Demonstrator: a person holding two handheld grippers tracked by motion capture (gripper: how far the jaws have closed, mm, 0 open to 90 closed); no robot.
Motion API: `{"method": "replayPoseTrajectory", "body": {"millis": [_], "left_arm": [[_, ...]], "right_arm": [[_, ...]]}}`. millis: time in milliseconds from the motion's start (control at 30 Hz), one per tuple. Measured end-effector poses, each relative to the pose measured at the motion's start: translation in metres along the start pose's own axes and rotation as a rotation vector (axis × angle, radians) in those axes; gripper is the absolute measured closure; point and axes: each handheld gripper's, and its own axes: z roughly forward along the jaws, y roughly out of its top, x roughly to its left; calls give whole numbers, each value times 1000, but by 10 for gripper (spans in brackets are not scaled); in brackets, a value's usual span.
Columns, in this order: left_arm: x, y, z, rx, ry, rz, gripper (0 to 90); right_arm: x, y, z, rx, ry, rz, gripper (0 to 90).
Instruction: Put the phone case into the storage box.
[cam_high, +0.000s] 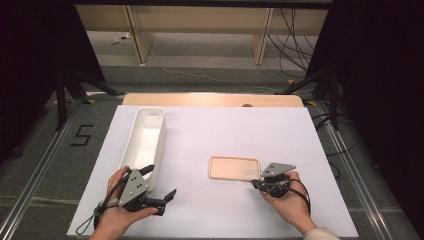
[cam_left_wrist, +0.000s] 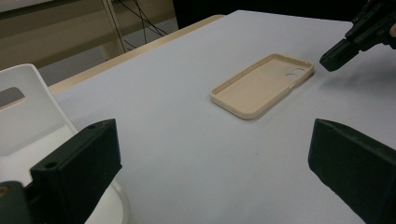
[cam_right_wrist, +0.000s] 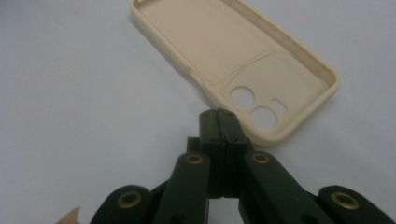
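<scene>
Covering most of the desk is a white sheet, with a white bin on its left side, still holding nothing. Phone case lies open side up right of centre, well apart from the bin, so work looks barely begun: grasp and any transfer remain. Left gripper sits beside the bin's near end, jaws spread wide, gripping nothing. Right gripper has jaws clenched together, tips just at the case's camera-hole corner; contact unclear.
</scene>
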Motion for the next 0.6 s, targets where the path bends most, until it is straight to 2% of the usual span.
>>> {"method": "replayPoseTrajectory", "body": {"millis": [200, 600], "left_arm": [[0, 0, 0, 0, 0, 1, 18], [-1, 0, 0, 0, -3, 1, 18]], "right_arm": [[-2, 0, 5, 20, -29, 0, 900], [-4, 1, 12, 61, -54, 10, 900]]}}
